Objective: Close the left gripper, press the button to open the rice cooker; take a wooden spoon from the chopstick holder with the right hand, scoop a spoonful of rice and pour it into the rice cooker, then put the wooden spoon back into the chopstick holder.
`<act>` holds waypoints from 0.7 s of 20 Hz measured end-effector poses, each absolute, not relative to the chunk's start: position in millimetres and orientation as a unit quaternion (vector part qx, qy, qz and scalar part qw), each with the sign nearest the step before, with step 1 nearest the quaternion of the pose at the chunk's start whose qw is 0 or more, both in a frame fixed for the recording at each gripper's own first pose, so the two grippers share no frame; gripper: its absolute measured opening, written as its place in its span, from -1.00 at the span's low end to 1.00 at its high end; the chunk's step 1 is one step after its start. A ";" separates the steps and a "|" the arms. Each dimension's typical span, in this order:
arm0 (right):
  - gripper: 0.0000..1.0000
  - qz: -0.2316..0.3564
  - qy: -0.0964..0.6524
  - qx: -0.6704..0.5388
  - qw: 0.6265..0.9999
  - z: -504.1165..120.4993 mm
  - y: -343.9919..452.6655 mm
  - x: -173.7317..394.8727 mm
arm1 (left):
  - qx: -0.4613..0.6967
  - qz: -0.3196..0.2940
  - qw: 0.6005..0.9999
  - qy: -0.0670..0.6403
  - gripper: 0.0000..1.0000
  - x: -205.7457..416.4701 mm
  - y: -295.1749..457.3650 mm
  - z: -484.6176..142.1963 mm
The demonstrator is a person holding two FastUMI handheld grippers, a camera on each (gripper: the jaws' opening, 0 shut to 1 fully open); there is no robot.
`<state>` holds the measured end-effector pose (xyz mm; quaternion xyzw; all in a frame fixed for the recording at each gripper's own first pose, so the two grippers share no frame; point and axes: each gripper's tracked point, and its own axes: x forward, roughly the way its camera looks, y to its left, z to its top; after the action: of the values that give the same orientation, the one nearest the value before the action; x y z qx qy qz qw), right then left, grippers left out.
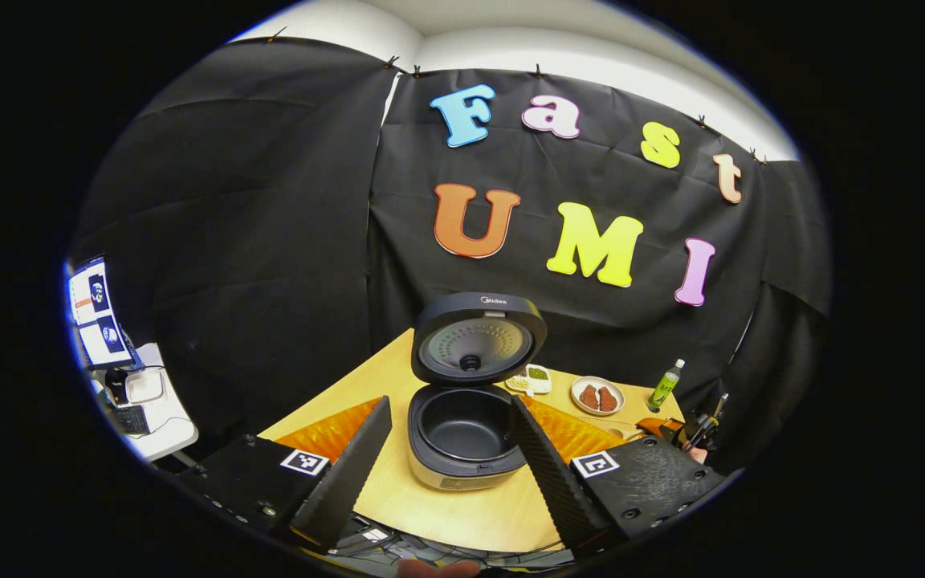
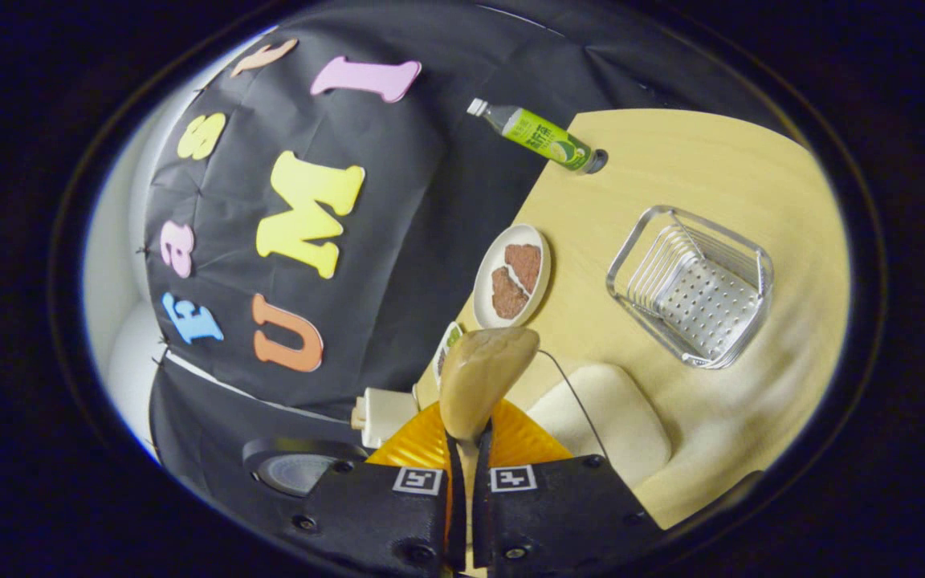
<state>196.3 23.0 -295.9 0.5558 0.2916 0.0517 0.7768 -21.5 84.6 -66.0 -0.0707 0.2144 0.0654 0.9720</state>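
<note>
The rice cooker (image 1: 462, 437) stands on the wooden table (image 1: 462, 514) with its lid (image 1: 478, 341) raised and its dark inner pot bare. My left gripper (image 1: 450, 405) is open, one finger on each side of the pot, above and in front of it. In the right gripper view, my right gripper (image 2: 466, 449) is shut on the handle of the wooden spoon (image 2: 482, 373), whose bowl points toward a plate. The metal chopstick holder (image 2: 691, 289) stands to the right of the spoon. The cooker's lid (image 2: 294, 472) peeks out at lower left. Whether the spoon carries rice I cannot tell.
An orange mat (image 1: 326, 429) lies under the cooker. A plate of brown food (image 2: 511, 277), a green bottle (image 2: 539, 136), a small dish (image 1: 532, 379) and a white block (image 2: 386, 413) sit near the wall. A cream rounded container (image 2: 607, 421) sits beside the spoon. A desk with a monitor (image 1: 93, 309) stands far left.
</note>
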 end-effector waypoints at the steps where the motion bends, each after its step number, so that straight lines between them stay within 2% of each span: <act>1: -0.84 0.053 0.288 0.561 0.775 -288.2 21.6 197.5 | -0.071 0.067 0.972 0.212 0.90 -22.1 84.2 -64.9; 7: -0.83 0.115 0.281 0.547 0.781 -214.4 64.6 204.6 | -0.066 0.084 0.974 0.199 0.90 -31.8 92.3 -62.5; 14: -0.84 0.209 0.295 0.493 0.792 -146.5 184.5 202.5 | -0.063 0.116 0.973 0.188 0.90 -55.2 122.5 -59.2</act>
<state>202.5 184.5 -146.5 0.4925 0.2950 0.2093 0.7916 -55.2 122.5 -59.2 -0.0629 0.1877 0.1156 0.9734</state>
